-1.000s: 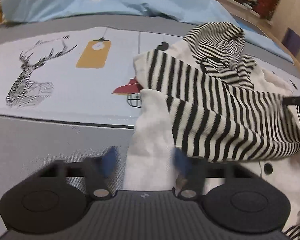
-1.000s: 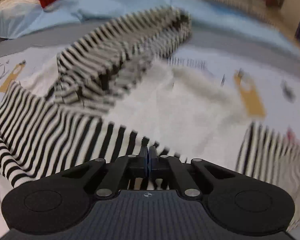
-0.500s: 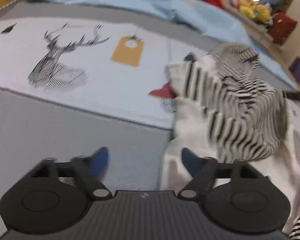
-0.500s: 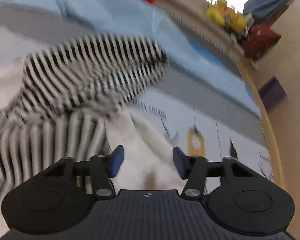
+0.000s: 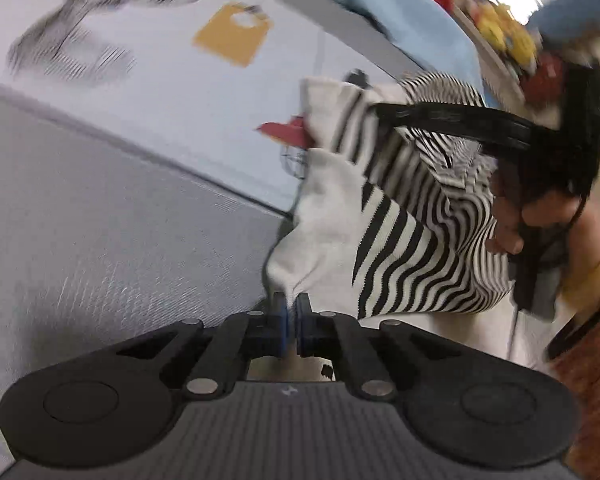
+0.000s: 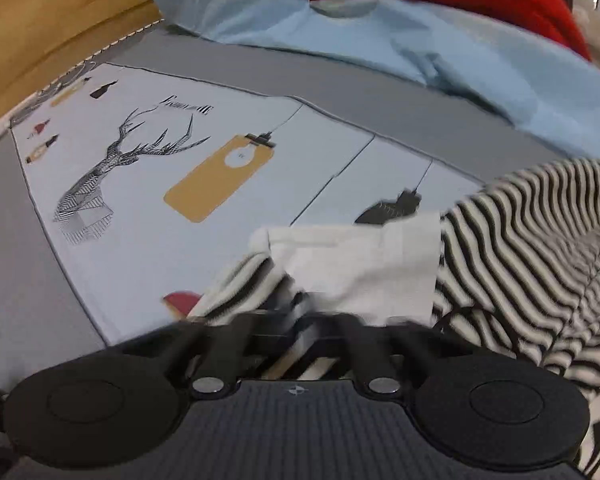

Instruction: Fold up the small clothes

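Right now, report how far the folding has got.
Done: little; the striped garment lies bunched on the printed bedsheet, with no neat fold showing. In hand: the left gripper has its jaws pinched on a white edge; the right gripper is blurred over the cloth. Left: flattening and folding.
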`<state>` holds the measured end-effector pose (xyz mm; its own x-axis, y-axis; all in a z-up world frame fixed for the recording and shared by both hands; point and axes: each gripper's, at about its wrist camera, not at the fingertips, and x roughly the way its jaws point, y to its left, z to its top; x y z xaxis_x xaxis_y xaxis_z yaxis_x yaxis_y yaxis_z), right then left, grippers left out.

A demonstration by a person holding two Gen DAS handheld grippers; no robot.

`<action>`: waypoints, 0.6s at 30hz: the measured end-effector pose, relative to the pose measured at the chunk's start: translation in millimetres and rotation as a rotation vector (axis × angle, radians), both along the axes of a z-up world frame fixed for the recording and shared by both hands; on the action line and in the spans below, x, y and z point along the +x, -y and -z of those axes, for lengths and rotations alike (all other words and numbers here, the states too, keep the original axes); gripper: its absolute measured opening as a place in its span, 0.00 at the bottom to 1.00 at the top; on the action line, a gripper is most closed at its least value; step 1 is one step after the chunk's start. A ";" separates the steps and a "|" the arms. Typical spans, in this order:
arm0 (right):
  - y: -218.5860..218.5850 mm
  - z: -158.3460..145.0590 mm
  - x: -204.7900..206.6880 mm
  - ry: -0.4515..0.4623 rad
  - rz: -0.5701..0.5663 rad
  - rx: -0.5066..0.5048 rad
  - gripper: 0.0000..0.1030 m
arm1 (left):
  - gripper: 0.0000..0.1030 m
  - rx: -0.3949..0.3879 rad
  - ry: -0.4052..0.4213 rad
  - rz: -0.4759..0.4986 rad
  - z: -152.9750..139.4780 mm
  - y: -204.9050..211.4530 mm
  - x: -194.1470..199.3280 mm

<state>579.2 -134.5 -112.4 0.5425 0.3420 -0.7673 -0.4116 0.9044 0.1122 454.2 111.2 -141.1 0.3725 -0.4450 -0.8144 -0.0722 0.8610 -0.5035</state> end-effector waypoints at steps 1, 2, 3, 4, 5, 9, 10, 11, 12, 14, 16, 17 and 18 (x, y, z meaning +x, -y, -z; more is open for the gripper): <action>1.0 -2.8 2.8 0.022 0.036 0.020 0.00 | 0.04 -0.010 -0.013 -0.008 2.9 -5.9 0.3; 6.1 -6.2 7.5 0.041 0.080 0.046 0.00 | 0.03 -0.012 -0.019 -0.008 4.1 -9.5 1.0; 12.4 -10.0 12.9 0.054 0.124 0.076 0.00 | 0.03 -0.019 -0.027 -0.010 5.0 -12.5 0.4; 13.5 -13.2 15.8 0.050 0.140 0.093 0.00 | 0.03 -0.030 -0.029 -0.013 5.7 -16.1 0.3; 16.0 -9.9 19.9 0.038 0.152 0.097 0.00 | 0.03 -0.033 -0.031 -0.015 4.7 -18.1 0.1; 24.5 -10.3 20.7 0.142 0.270 0.010 0.00 | 0.03 -0.017 -0.036 -0.005 1.7 -20.8 -1.2; 36.1 -14.7 20.6 0.165 0.328 0.047 0.00 | 0.03 -0.009 -0.024 0.002 -1.1 -19.3 -2.6; 48.4 -19.0 20.7 0.177 0.379 0.086 0.00 | 0.03 -0.010 -0.008 0.008 -4.9 -17.9 -3.9; 58.4 -22.4 20.2 0.187 0.400 0.126 0.00 | 0.03 -0.019 0.008 0.013 -8.9 -16.9 -4.3; 75.2 -24.3 22.9 0.110 0.370 0.265 0.07 | 0.03 -0.025 0.012 0.005 -12.3 -14.5 -2.0; 79.1 -19.6 31.1 -0.054 0.275 0.402 0.57 | 0.03 -0.026 -0.007 -0.011 -9.5 -15.6 1.1; 72.3 -16.8 32.3 -0.104 0.226 0.405 0.67 | 0.03 -0.032 -0.019 -0.022 -7.2 -17.5 2.4; 63.9 -16.3 31.0 -0.109 0.191 0.374 0.75 | 0.03 -0.037 -0.028 -0.031 -5.0 -19.1 2.8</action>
